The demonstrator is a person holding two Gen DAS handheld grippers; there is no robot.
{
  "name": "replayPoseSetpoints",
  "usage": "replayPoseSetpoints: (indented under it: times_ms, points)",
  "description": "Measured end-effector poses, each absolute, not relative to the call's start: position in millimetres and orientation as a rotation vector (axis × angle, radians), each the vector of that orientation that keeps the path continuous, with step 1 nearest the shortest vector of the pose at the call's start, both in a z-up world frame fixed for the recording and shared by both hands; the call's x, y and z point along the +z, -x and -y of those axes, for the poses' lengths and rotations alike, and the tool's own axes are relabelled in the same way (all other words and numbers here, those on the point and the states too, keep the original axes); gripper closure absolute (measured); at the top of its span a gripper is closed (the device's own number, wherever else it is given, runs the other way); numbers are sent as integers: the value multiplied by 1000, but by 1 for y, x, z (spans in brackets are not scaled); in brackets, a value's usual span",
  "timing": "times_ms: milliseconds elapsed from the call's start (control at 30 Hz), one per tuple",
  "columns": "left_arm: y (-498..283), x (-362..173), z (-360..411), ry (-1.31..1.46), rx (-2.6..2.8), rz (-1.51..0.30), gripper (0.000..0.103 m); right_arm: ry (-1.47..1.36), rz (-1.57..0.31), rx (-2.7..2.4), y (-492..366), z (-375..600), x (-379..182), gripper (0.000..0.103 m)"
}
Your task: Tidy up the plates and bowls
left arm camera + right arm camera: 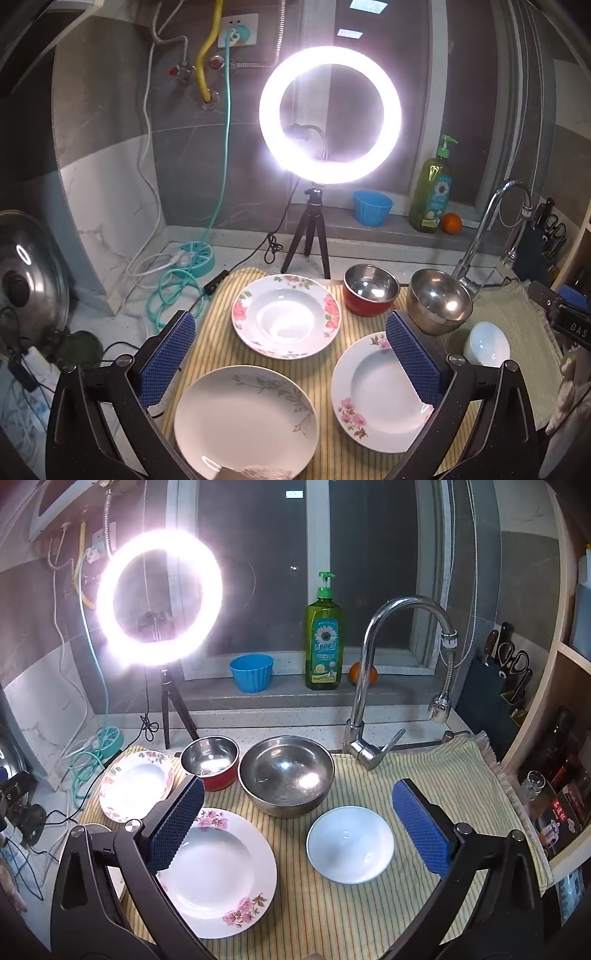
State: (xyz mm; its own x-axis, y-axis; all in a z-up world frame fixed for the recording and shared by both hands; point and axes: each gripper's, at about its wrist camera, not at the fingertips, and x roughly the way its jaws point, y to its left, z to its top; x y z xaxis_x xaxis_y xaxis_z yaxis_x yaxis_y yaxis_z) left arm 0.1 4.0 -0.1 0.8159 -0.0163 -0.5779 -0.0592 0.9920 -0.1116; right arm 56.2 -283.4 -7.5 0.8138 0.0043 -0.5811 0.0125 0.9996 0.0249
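Laid out singly on a striped yellow cloth [424, 775] beside the faucet [369, 686]: 3 plates and 3 bowls, none stacked yet, all rim-up and open to the ceiling. Round ware, so no long axis to speak of; only the flower prints give any heading.

Nearest the left gripper [291, 354], a plain plate with a grey leaf sprig [245, 417]; beyond it a red-rose plate [286, 315]; to the right a pink-blossom plate [218, 864], partly under a blue pad in both views. Behind, a red-sided steel bowl [210, 760] just beside a large steel bowl [286, 775], with a small white bowl [350, 843] nearer the right gripper [297, 823].

Both pairs of fingers spread wide, holding nothing, poised above the dishes (probably sizing up a first pick). Spacing like this likely meant to leave each rim reachable from the side. Judged barely begun: plates to be nested with plates, bowls with bowls.

Further back, a glaring ring light [330, 114] on a tripod, a green soap bottle [324, 638], a blue cup [252, 672] and an orange [452, 223] on the sill.
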Motion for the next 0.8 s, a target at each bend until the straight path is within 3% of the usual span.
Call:
replayPoseSetpoints:
  times_ms: [800]
  points:
    - [-6, -6, -7, 112, 61, -612, 1, -49, -615, 2, -60, 280, -8, 0]
